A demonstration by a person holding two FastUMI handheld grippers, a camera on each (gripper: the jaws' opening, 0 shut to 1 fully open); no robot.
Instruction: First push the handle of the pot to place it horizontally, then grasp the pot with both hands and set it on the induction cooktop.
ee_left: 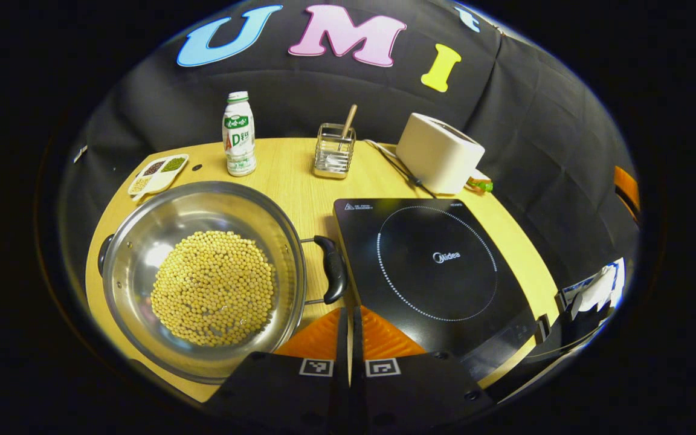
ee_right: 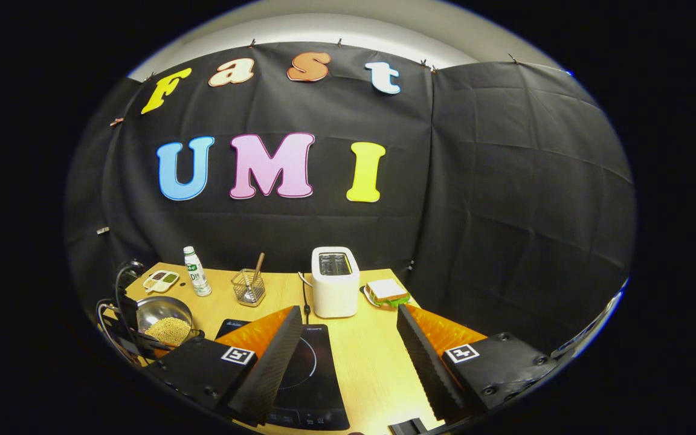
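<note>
A steel pot (ee_left: 142, 241) holding yellow beans (ee_left: 214, 287) stands on the left of the wooden table. Its black handles point left (ee_left: 104, 252) and right (ee_left: 334, 269); the right one lies beside the cooktop's edge. The black induction cooktop (ee_left: 438, 266) sits right of the pot with nothing on it. My left gripper (ee_left: 348, 311) is shut on nothing, its tips just in front of the right handle. In the right gripper view, my right gripper (ee_right: 348, 311) hangs open above the cooktop (ee_right: 315, 368), with the pot (ee_right: 164, 317) far to the left.
Along the back of the table stand a drink bottle (ee_left: 239, 134), a wire holder with a stick (ee_left: 334, 151), a white toaster (ee_left: 438, 154) with its cord, and a small dish of beans (ee_left: 157, 174). A sandwich (ee_right: 387, 292) lies right of the toaster (ee_right: 335, 281).
</note>
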